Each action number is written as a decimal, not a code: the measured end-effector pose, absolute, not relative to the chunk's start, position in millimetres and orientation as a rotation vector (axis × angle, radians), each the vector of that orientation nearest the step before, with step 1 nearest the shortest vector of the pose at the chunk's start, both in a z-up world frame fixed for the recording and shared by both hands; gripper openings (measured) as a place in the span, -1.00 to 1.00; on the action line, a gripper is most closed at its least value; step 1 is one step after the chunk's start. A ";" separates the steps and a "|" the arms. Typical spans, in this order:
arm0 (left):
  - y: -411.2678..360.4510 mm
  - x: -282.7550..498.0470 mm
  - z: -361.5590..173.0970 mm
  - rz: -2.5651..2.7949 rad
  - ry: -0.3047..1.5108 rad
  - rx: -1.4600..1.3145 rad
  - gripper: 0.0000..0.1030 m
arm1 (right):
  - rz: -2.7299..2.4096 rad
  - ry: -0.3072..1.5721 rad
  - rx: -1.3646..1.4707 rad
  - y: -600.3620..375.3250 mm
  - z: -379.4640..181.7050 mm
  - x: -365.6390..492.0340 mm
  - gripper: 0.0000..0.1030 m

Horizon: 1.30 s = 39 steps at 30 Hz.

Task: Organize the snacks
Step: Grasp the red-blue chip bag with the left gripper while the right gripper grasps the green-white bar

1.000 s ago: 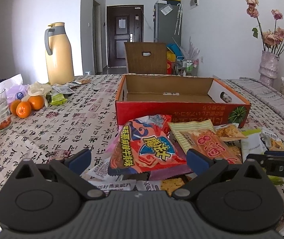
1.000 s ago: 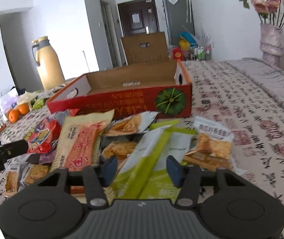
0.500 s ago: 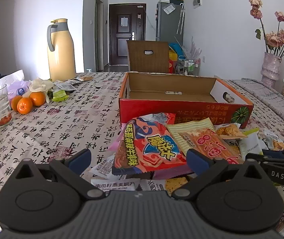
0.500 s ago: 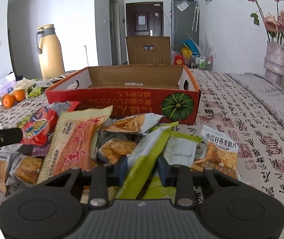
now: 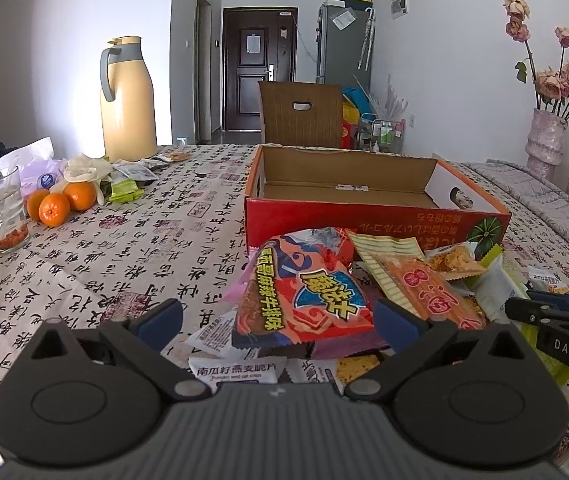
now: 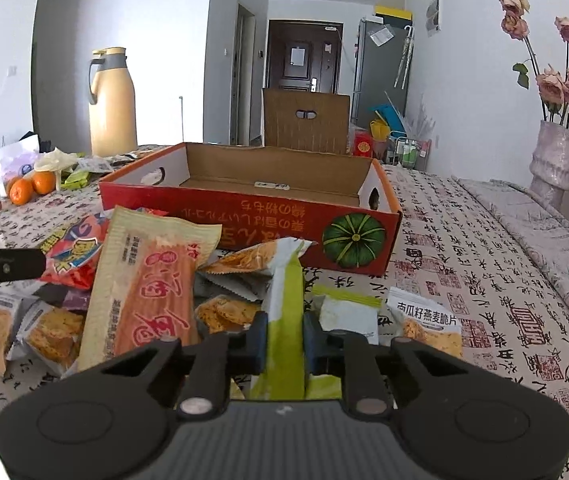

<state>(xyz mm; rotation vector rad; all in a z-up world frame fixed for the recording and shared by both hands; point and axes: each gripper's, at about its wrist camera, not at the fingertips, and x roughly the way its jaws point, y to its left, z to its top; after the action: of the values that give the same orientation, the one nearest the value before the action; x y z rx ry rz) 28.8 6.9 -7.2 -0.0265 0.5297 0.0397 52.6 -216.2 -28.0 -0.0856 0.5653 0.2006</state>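
Where it gaped, right claw point(image 6: 284, 340) pinches green packet point(image 6: 284, 320).

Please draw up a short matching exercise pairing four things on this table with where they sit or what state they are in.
Things:
1. green and white packet
2. red cardboard box
3. left gripper
4. oranges

States:
A. open, over the red snack bag
B. empty, behind the snack pile
C. clamped between the right gripper's jaws
D. beside the drinking glass

Pairs: 1-C, 2-B, 3-A, 4-D
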 end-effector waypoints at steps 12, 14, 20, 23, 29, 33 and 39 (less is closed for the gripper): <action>8.4 35.7 -5.4 0.052 0.538 -0.021 1.00 | 0.215 0.594 -0.023 -222.6 -35.0 56.0 -0.64; 8.9 41.5 -4.0 0.052 0.544 -0.019 1.00 | 0.204 0.579 0.001 -228.1 -32.4 55.3 -0.64; 6.7 73.4 1.5 0.053 0.606 -0.007 1.00 | 0.180 0.545 0.056 -241.2 -25.2 56.6 -0.64; 4.1 90.3 1.4 0.049 0.642 0.003 1.00 | 0.173 0.531 0.067 -244.6 -22.3 57.7 -0.64; 1.3 114.4 -11.1 0.028 0.735 -0.009 1.00 | 0.170 0.526 0.090 -251.7 -22.5 63.9 -0.64; -1.4 119.7 -15.4 0.023 0.759 -0.017 0.99 | 0.174 0.524 0.100 -253.1 -23.2 67.2 -0.64; -4.8 127.2 -23.2 0.003 0.804 -0.027 0.48 | 0.178 0.523 0.110 -254.1 -24.3 73.2 -0.64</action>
<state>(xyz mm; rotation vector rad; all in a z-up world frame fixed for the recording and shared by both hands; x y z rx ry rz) 127.2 -4.8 -23.2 -0.0275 0.8042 0.0032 73.2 -254.1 -24.3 0.1098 0.5234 0.1781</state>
